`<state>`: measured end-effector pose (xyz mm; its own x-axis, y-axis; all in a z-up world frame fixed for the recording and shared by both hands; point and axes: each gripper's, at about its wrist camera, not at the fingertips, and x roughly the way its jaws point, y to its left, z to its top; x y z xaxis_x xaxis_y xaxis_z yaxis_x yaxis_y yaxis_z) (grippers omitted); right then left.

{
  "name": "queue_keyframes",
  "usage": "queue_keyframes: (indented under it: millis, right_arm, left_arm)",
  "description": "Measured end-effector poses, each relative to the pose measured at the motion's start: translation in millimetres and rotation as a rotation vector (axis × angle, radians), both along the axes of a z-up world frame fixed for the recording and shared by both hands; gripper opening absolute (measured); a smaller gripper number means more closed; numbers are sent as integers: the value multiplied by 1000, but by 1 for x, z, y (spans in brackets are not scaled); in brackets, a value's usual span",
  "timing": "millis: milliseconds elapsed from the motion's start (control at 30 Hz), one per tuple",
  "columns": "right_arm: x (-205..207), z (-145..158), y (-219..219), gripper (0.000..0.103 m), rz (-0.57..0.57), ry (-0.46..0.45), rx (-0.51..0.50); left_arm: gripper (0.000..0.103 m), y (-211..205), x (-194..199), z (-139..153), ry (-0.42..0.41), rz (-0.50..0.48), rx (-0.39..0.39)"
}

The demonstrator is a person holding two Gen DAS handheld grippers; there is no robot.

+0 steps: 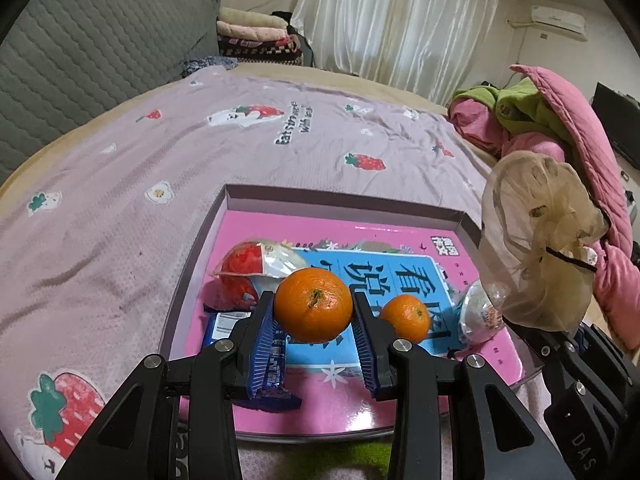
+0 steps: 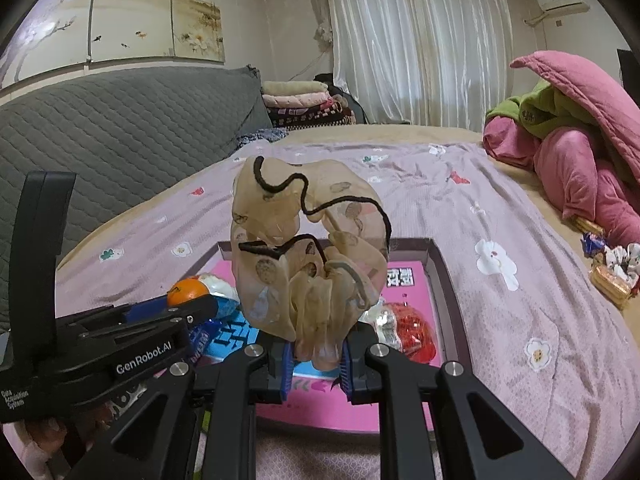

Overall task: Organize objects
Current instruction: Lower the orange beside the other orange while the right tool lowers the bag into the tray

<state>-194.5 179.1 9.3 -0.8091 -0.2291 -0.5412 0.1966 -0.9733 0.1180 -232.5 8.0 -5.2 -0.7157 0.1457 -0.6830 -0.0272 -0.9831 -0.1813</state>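
Left tool (image 1: pixel 313 312) clamped on a large orange (image 1: pixel 313 305), held above the pink-lined tray (image 1: pixel 344 196). Right tool (image 2: pixel 316 364) clamped on a beige sheer scrunchie (image 2: pixel 310 256) with dark wavy trim, also raised over the tray. On the tray floor: smaller orange (image 1: pixel 405 318), red-and-white snack packet (image 1: pixel 256 264), blue wrapper (image 1: pixel 224 324), clear wrapped sweet (image 1: pixel 478 312). Tray sits on the bed's strawberry-print sheet (image 1: pixel 120 200). Pink and green bedding (image 2: pixel 568 132) heaped at right.

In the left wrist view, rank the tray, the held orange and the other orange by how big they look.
1. Tray
2. Held orange in the left gripper
3. Other orange

The held orange is nearer the camera, so true sizes may differ less.
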Motion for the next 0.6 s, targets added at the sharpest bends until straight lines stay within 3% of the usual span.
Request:
queue_keyframes:
  millis: [600]
  right_arm:
    - [6, -30, 1, 19, 16, -96, 44]
  left_arm:
    - [39, 16, -1, -17, -32, -58, -48]
